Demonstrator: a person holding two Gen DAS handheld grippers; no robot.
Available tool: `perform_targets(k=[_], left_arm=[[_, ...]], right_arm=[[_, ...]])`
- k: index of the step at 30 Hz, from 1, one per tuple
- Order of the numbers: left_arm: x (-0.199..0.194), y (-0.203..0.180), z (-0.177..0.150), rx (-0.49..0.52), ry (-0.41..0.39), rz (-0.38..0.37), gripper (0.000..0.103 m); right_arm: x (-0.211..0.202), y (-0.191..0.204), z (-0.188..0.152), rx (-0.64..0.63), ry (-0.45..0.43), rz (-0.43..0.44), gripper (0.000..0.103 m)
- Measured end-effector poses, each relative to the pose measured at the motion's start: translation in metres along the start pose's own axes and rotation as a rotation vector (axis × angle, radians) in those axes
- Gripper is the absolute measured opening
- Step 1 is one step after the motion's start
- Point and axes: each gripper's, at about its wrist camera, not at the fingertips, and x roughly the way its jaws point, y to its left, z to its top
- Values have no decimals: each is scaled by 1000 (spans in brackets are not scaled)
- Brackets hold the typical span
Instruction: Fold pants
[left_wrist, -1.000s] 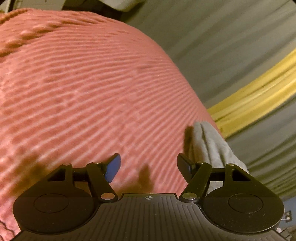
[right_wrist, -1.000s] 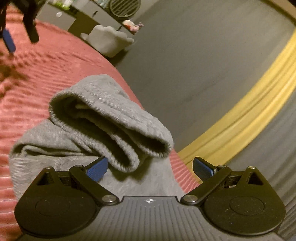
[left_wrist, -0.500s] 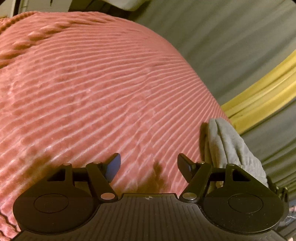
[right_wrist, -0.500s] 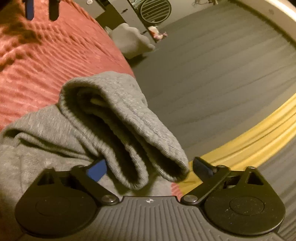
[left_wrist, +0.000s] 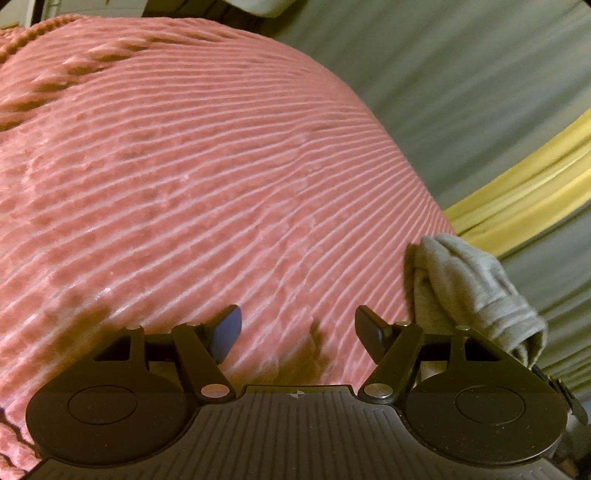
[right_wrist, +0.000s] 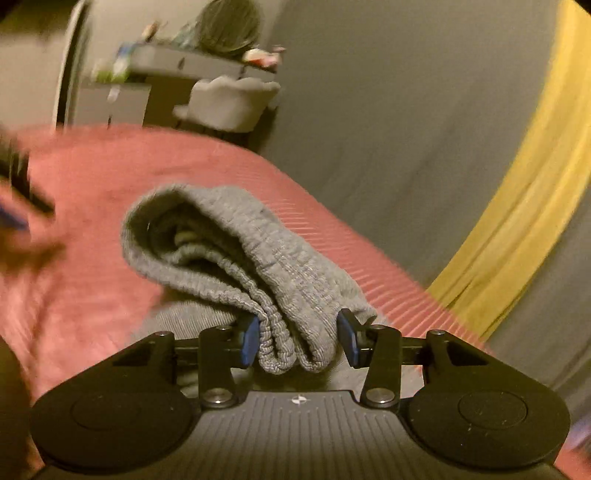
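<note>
The grey knit pants (right_wrist: 240, 254) lie bunched on the pink ribbed bedspread (right_wrist: 92, 295). In the right wrist view my right gripper (right_wrist: 299, 339) has its jaws closed in on the ribbed waistband, which fills the gap between the blue pads. In the left wrist view the pants (left_wrist: 476, 284) show as a grey fold at the right edge of the bed. My left gripper (left_wrist: 297, 332) is open and empty, just above the bedspread (left_wrist: 203, 177), to the left of the pants.
The bed's edge runs close to the right of the pants, with grey floor (right_wrist: 388, 129) and a yellow strip (right_wrist: 517, 206) beyond. A pale chair (right_wrist: 232, 103) and a desk (right_wrist: 155, 70) stand past the bed's far end.
My right gripper has narrowed from wide open onto the waistband, and its view has swung. My left gripper has stayed open and shifted slightly over the bedspread.
</note>
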Motion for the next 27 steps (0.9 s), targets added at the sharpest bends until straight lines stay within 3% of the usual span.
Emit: perform_targets(k=[6, 10, 13, 20, 23, 25, 27], left_arm=[[-2, 2, 1, -5, 2, 3, 74], [-1, 3, -1, -7, 9, 7, 74], [-3, 1, -2, -2, 12, 6, 75], [0, 6, -2, -13, 23, 3, 75], [0, 4, -2, -4, 25, 9, 75], [-1, 3, -3, -4, 31, 13, 76], [-3, 2, -2, -8, 38, 14, 76]], right_arm=[[-2, -54, 14, 343, 13, 163, 43], [13, -58, 13, 423, 46, 158, 44], [23, -36, 15, 295, 40, 63, 51], [47, 2, 18, 62, 31, -56, 71], [53, 19, 18, -31, 22, -79, 66], [55, 28, 18, -79, 32, -91, 51], [51, 29, 22, -50, 47, -86, 43]])
